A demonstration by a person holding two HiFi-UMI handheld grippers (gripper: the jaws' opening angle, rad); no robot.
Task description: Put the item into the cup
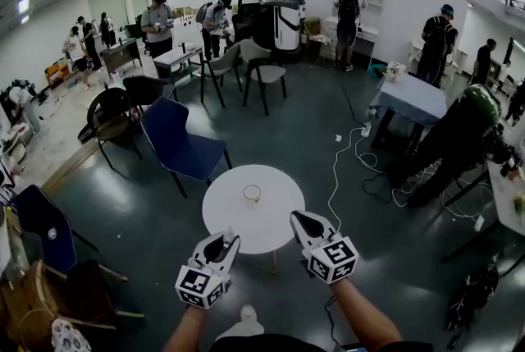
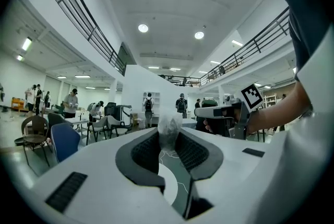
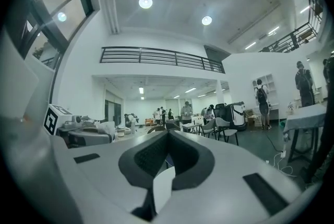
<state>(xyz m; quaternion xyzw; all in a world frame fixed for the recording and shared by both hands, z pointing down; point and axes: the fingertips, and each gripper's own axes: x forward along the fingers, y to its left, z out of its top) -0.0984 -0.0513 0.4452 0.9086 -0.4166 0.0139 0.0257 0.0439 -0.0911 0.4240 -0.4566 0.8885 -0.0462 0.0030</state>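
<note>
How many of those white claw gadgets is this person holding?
2. The left gripper is at the round table's near-left edge, and the right gripper at its near-right edge. None appear hidden.

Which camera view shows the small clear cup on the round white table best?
The head view. There the small clear cup stands whole, seen from above, near the middle of the round white table. Both gripper views look out level and show no cup, only a white sliver of tabletop between their jaws.
</note>
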